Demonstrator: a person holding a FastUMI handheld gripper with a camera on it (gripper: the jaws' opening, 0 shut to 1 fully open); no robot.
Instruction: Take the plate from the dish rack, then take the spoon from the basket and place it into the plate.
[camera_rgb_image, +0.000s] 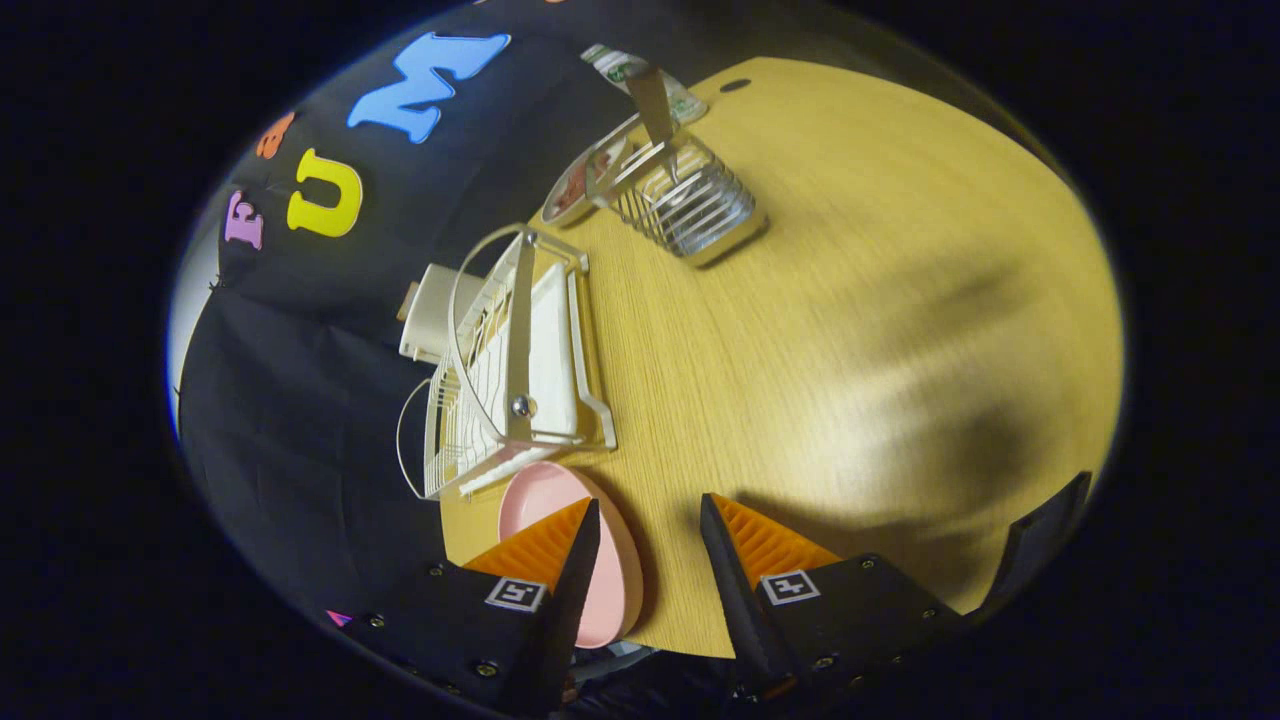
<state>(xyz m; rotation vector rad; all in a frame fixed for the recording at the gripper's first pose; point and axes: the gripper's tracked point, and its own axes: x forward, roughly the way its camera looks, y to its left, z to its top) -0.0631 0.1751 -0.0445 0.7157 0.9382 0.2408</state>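
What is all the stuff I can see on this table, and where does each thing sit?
Round pink plastic plate: one, pink, on the table beside the near end of the rack, partly behind one finger.
White wire dish rack: one, white, ahead of the fingers along the table's edge.
Silver wire basket: one, metallic, beyond the rack.
Spoon handle: one, grey metal, standing up out of the basket.
Wooden table: one, yellowish.
Gripper: one, fingers open, holding nothing.

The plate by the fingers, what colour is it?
Plain pink plate, seen in the gripper view; the open fingers aren't holding it.
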